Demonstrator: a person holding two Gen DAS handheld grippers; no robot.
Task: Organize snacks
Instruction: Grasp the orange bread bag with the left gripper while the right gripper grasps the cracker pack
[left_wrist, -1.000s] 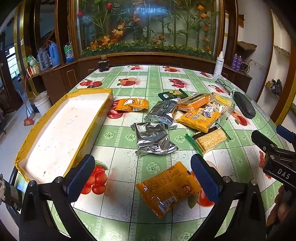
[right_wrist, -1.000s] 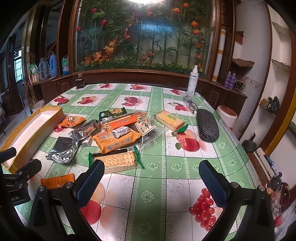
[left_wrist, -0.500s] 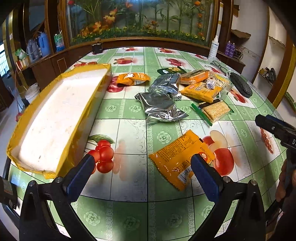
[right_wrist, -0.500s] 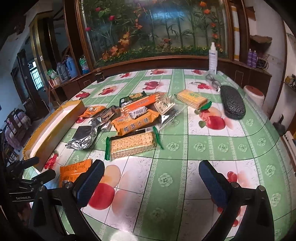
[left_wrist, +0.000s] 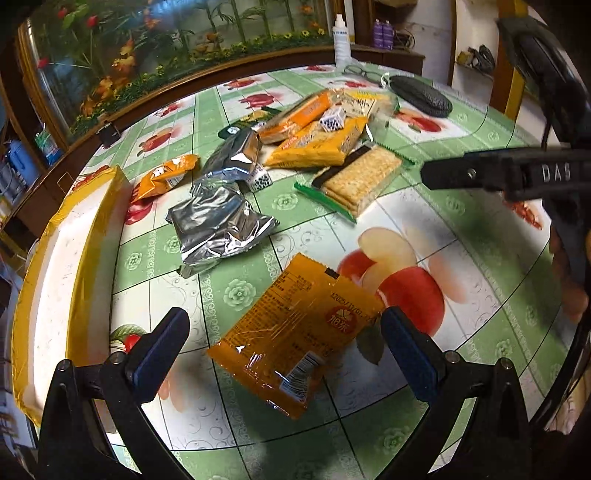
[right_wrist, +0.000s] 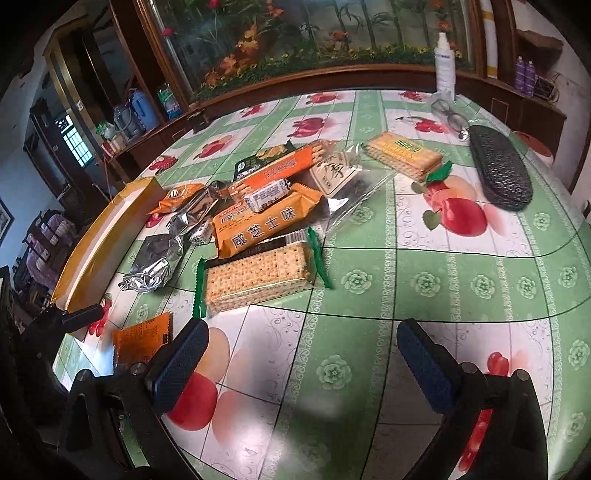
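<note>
An orange snack packet (left_wrist: 295, 339) lies on the table between the open fingers of my left gripper (left_wrist: 282, 339), which hovers just above it; it also shows in the right wrist view (right_wrist: 142, 341). A cracker pack with green ends (right_wrist: 256, 278) lies ahead of my open, empty right gripper (right_wrist: 303, 365). Silver foil bags (left_wrist: 219, 225), orange biscuit packs (right_wrist: 266, 221) and other snacks form a pile mid-table. A long yellow-sided box (left_wrist: 55, 258) with a white inside stands at the left. The right gripper's arm (left_wrist: 498, 171) shows in the left wrist view.
A black glasses case (right_wrist: 500, 171), spectacles (right_wrist: 448, 118) and a white spray bottle (right_wrist: 445, 64) lie at the table's far right. A wooden cabinet with a flower display (right_wrist: 295, 44) runs behind the table (right_wrist: 424, 266). The table edge is close below both grippers.
Both grippers have moved down and forward toward the table. The left one has closed in over the orange packet and tilted; the right one has neared the cracker pack.
</note>
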